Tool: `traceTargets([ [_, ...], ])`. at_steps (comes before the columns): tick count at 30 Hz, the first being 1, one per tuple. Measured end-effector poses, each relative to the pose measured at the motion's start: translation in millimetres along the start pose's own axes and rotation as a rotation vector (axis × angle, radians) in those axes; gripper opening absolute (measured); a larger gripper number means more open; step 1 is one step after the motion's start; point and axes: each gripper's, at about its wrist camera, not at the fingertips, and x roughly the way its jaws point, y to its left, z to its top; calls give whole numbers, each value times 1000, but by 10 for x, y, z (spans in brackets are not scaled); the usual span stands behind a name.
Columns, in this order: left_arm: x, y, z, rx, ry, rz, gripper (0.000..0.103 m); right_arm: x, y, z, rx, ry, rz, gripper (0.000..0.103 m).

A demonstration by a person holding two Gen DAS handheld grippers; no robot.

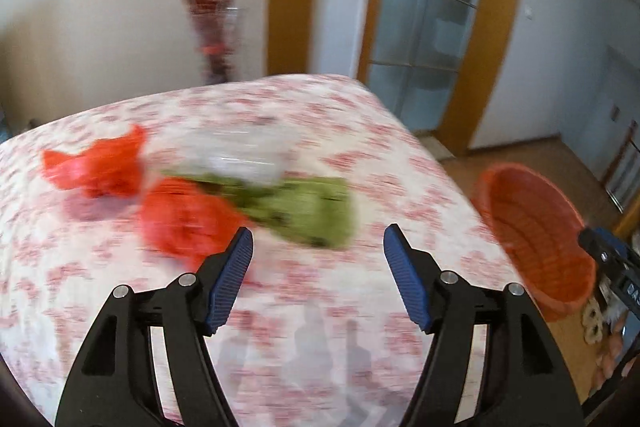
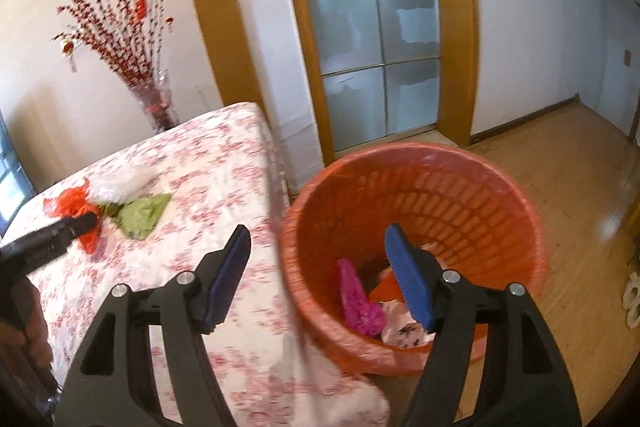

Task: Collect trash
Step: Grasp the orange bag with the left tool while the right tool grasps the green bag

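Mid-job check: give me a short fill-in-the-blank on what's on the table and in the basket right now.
1. The basket beside the table is ____ in colour.
2. The bag lying between red scraps and the table's edge is ____.
3. The pink bag lies inside the ____.

Missing words: orange; green; basket

From my left tongs (image 1: pixel 318 247), the flowered worktop (image 1: pixel 120 267) is bare directly ahead, so a low pass is free up to the litter pile at 12 o'clock: green wrapper (image 1: pixel 308 207), red bags (image 1: pixel 104 163) and clear plastic (image 1: pixel 240 155), all touching. At 3 o'clock the orange basket (image 1: pixel 532 227) stands off the worktop edge, with my right tongs' tip just beside its rim. Under my right tongs (image 2: pixel 318 247) the basket (image 2: pixel 440 187) mouth is unobstructed; pink scraps (image 2: pixel 360 299) cover only its bottom. A vase of branches (image 2: pixel 160 103) blocks the far corner at 11 o'clock. Open floor (image 2: pixel 560 167) lies at 2 o'clock.
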Motion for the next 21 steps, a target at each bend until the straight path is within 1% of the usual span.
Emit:
traceTargets([
  [5, -40, 493, 52, -73, -16, 82, 67, 50, 272, -23, -40, 21, 41, 68],
  [7, -5, 672, 71, -111, -6, 97, 68, 83, 404, -43, -64, 30, 56, 68],
  [9, 46, 769, 81, -138, 9, 103, 68, 108, 500, -60, -82, 39, 69, 68],
  [13, 211, 843, 109, -172, 38, 98, 68, 156, 656, -79, -108, 53, 83, 68],
  [18, 461, 874, 133, -169, 78, 128, 68, 185, 763, -85, -134, 64, 89, 68],
  [21, 576, 912, 95, -181, 114, 121, 68, 207, 798, -93, -143, 71, 93, 68],
])
